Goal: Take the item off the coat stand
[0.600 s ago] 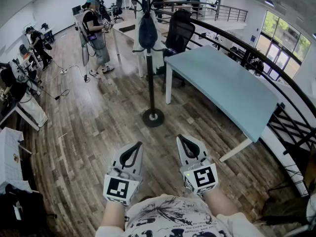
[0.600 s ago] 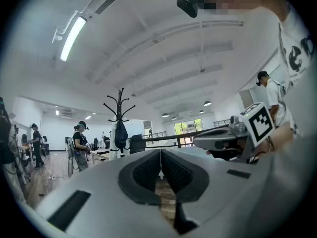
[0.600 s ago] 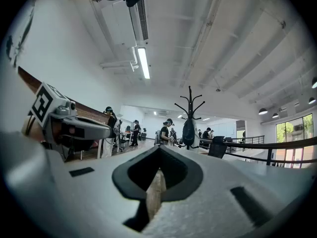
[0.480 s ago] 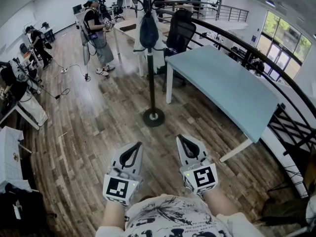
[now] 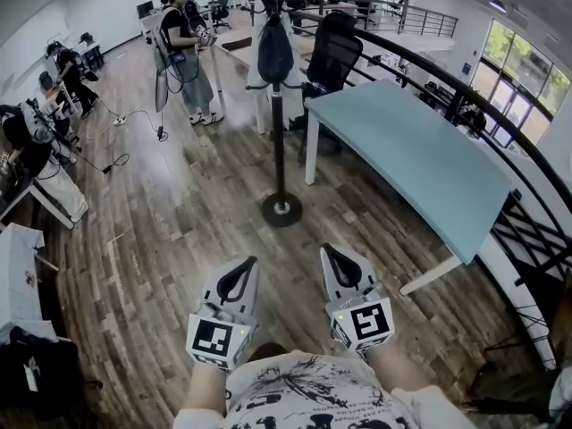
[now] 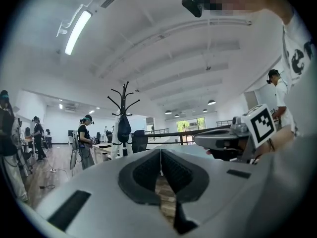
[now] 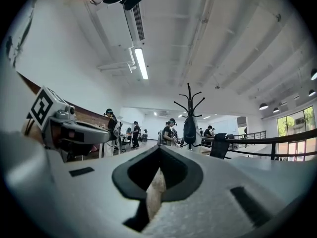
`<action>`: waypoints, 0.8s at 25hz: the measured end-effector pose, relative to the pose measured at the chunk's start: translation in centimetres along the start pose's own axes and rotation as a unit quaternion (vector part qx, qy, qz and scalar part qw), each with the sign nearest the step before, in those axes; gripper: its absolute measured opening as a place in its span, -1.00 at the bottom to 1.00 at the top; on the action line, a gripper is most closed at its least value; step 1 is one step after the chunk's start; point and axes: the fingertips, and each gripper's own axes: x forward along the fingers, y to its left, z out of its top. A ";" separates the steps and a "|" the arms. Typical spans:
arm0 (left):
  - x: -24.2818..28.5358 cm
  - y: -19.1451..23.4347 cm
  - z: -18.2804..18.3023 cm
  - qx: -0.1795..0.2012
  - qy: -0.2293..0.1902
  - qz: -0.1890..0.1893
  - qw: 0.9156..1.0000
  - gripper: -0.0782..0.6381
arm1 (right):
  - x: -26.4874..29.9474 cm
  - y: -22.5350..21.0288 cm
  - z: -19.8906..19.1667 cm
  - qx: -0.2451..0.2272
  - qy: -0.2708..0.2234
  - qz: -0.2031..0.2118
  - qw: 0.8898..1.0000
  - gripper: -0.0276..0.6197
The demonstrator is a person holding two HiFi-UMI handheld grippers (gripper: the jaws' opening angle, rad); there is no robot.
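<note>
Nearest, the left gripper [image 5: 243, 271] and the right gripper [image 5: 332, 259] are held low, side by side above the wooden floor [image 5: 161, 239]. The jaws of both are closed together, and nothing is held between them. Ahead, well apart from them, the coat stand [image 5: 279, 141] is seen upright. A dark bag [image 5: 274, 52] is hung high on its pole. A light blue table [image 5: 420, 159] is placed near the stand, on its right. Farther back a person [image 5: 188, 61] is seen standing.

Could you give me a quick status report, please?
Left gripper, right gripper shut, empty. Dark bag hangs on coat stand ahead, untouched. Table right of the path.
</note>
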 end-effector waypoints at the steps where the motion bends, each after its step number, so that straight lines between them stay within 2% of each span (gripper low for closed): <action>1: 0.2 0.2 -0.1 0.000 0.002 0.001 1.000 -0.77 | 0.2 -0.1 -0.2 0.001 0.001 0.001 1.000 -0.93; 11: 4.7 5.0 -1.2 -0.003 0.008 0.013 1.000 -0.77 | 6.5 -2.0 -2.1 0.009 0.014 0.012 1.000 -0.93; 20: 13.9 15.4 -1.9 -0.009 0.007 -0.011 1.000 -0.77 | 19.0 -4.8 -2.8 -0.007 0.007 -0.022 1.000 -0.93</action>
